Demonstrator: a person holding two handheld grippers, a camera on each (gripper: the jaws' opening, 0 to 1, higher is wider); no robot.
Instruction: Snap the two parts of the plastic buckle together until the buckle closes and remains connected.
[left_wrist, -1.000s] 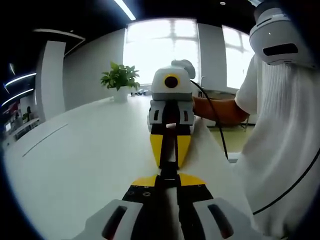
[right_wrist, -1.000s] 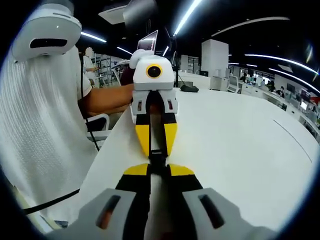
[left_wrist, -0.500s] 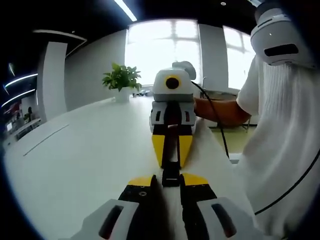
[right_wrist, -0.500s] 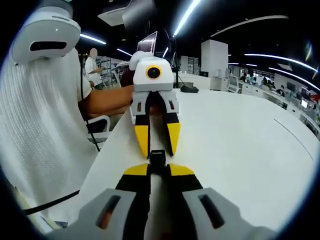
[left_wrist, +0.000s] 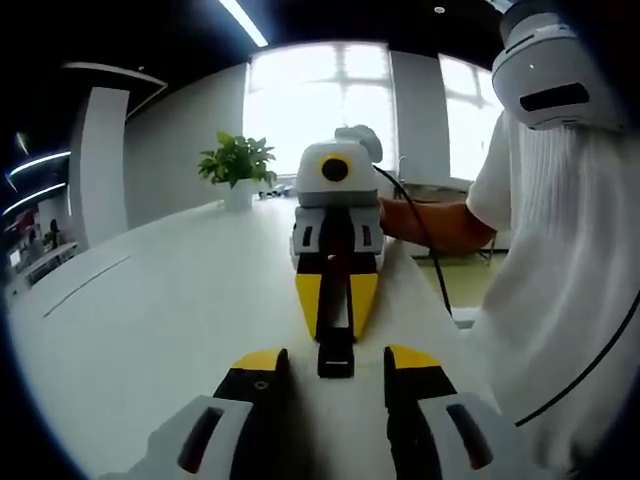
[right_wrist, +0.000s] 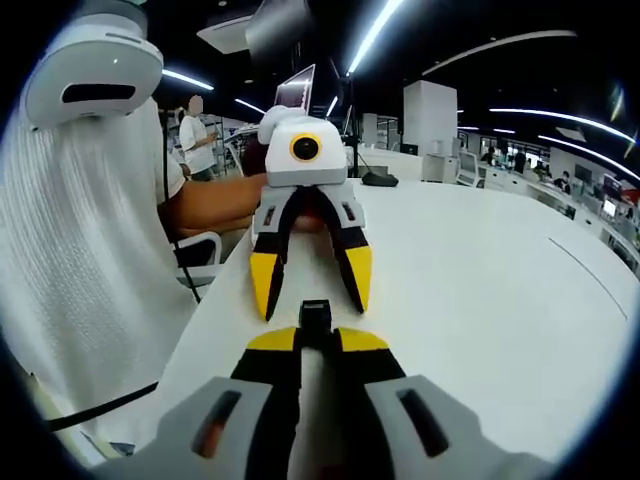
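We saw the left gripper (left_wrist: 335, 375) with its jaws spread wide and released, the black plastic buckle (left_wrist: 335, 355) just ahead between the tips. The right gripper (right_wrist: 313, 342) was clenched on the buckle's other end, holding it over the white table (left_wrist: 150, 320). Behind it stood a potted plant (left_wrist: 238, 165), with a person's white sleeve (left_wrist: 560, 250) alongside.

White table (left_wrist: 150, 320), potted plant (left_wrist: 238, 170)
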